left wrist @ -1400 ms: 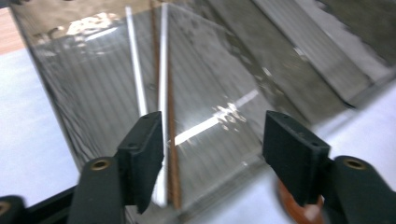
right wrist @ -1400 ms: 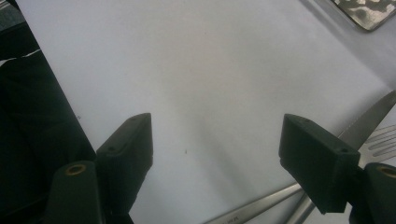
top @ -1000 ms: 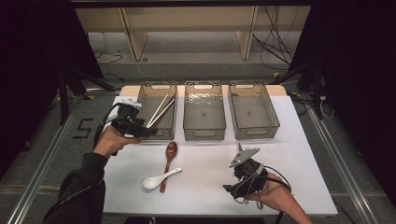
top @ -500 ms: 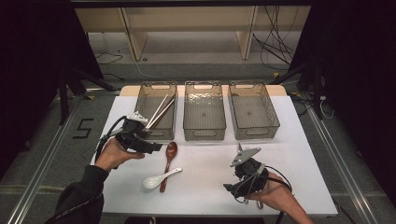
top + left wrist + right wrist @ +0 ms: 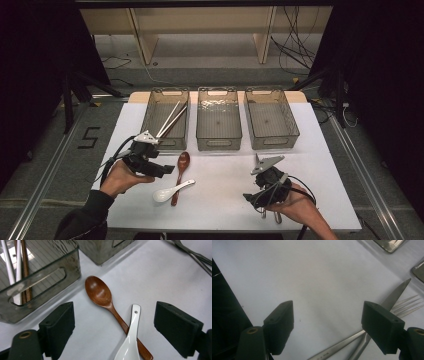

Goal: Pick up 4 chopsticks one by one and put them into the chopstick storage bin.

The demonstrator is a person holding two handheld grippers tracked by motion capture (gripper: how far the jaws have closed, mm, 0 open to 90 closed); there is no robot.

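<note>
Sorting stands part done: chopsticks (image 5: 170, 119) already lie in the far-left bin (image 5: 165, 120), while the left gripper (image 5: 113, 322), jaws just widened and empty, hovers over the wooden spoon (image 5: 100, 293) and white spoon (image 5: 131, 340) near the desk's front edge; the right gripper (image 5: 329, 325) rests released.

A white table (image 5: 330, 165) fills the lower middle of the high view, its far edge showing a strip of light wood. Around it lies a grey floor (image 5: 60, 165), with metal rails (image 5: 47, 187) running diagonally at the lower left and lower right. A black numeral five (image 5: 88, 137) is marked on the floor at the left. Along the top stands a pale wooden shelf unit (image 5: 200, 22) with two upright panels, and black cables (image 5: 292, 47) are strewn beneath it toward the upper right. Black curtains (image 5: 385, 75) darken both sides, while light falls brightest on the table.
</note>
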